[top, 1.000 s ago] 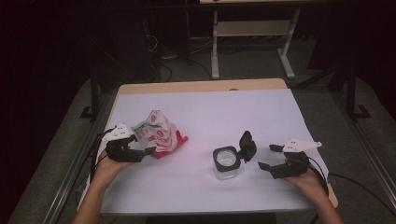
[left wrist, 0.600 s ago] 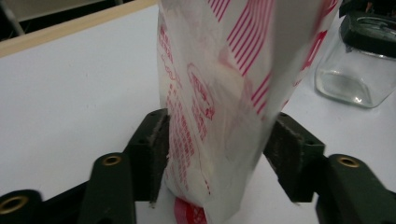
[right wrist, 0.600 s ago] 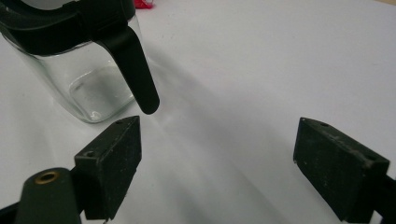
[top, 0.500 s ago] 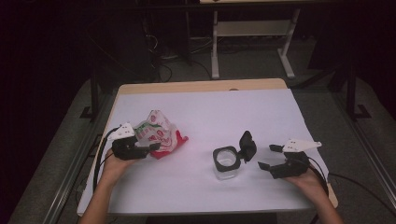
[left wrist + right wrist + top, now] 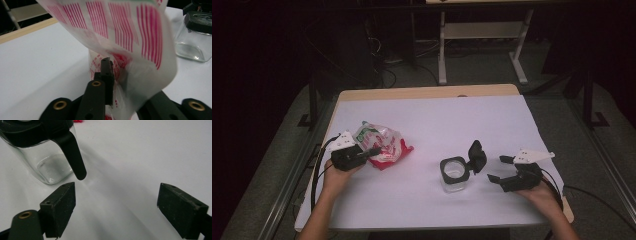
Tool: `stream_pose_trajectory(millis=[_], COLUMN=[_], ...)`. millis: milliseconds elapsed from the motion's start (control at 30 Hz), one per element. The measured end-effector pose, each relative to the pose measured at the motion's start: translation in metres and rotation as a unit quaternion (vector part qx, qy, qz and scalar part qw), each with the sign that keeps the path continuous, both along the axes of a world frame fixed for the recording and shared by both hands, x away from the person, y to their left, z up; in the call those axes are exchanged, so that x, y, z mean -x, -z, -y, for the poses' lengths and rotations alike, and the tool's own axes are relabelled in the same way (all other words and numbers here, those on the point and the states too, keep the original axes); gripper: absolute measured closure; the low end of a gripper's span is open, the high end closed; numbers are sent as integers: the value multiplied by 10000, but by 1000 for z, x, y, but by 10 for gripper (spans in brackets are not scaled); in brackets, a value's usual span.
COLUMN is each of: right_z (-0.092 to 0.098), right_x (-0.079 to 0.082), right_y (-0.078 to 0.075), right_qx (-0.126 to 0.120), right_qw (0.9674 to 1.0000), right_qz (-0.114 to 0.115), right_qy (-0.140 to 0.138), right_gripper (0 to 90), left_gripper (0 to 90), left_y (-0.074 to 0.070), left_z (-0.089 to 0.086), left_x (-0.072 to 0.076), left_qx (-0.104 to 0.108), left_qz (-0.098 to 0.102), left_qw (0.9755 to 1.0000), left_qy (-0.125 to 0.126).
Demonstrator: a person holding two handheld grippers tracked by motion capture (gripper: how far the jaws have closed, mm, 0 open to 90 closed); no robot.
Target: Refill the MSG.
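A crinkled white plastic bag [image 5: 382,142] printed with red stripes lies on the left of the white table [image 5: 437,120]. My left gripper [image 5: 373,150] holds its near edge; the jaws have just been closing and now pinch the film. Up close, the bag [image 5: 130,32] drapes over the left gripper [image 5: 117,67] and hides one jaw. A clear glass jar [image 5: 454,174] stands right of centre, its black hinged lid [image 5: 476,156] flipped up. My right gripper [image 5: 496,169] rests open just right of the jar. Nothing lies between the jaws of the right gripper [image 5: 116,200], with the jar [image 5: 45,162] ahead on the left.
The jar [image 5: 195,37] also stands behind the bag at the far right. The table's wooden far edge [image 5: 427,92] borders a dark floor with a white desk frame [image 5: 482,35] and cables. Both forearms enter from the near edge.
The left gripper's jaws have closed onto the bag's edge. Both hands stay where they were, and the right gripper's jaws are unchanged.
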State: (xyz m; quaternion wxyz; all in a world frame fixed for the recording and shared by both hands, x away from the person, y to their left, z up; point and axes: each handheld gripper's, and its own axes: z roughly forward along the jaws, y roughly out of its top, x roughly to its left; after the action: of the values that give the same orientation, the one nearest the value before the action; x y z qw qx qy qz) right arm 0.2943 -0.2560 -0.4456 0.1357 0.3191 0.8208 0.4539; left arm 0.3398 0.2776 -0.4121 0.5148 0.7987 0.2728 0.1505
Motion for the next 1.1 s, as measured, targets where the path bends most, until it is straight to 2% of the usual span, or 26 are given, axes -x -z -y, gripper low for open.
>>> stream_pose_trajectory(millis=[133,233,533,700,733,867,933,1000,1100], right_z=[0,0,-1,-2,-2,-1,0,0,1], right_x=[0,0,0,0,0,0,0,0,1], right_y=[1,0,1,1,0,0,0,0,0], right_qx=[18,3,30,39,29,21,8,2,-7], right_qw=[10000,10000,10000,10000,10000,10000,10000,10000,10000], right_qz=[-7,-2,7,-1,-2,3,14,15,13], right_qy=[-14,-14,-26,-38,-32,-17,-4,9,16], right_gripper=[149,149,149,149,149,149,149,149,149], left_gripper=[887,875,900,900,900,900,900,900,900], left_y=[0,-1,0,-2,-3,-9,-15,-23,-35], left_z=[-2,-3,-2,-2,-1,3,7,14,25], left_x=[0,0,-3,-2,-1,0,0,0,-1], left_qx=[140,195,271,197,171,342,217,203,65], left_qz=[-94,-110,-153,-53,-28,-34,-65,-74,25], left_qw=[9998,9997,9995,9998,9998,9994,9995,9995,9995], left_qy=[45,135,93,76,61,98,203,242,300])
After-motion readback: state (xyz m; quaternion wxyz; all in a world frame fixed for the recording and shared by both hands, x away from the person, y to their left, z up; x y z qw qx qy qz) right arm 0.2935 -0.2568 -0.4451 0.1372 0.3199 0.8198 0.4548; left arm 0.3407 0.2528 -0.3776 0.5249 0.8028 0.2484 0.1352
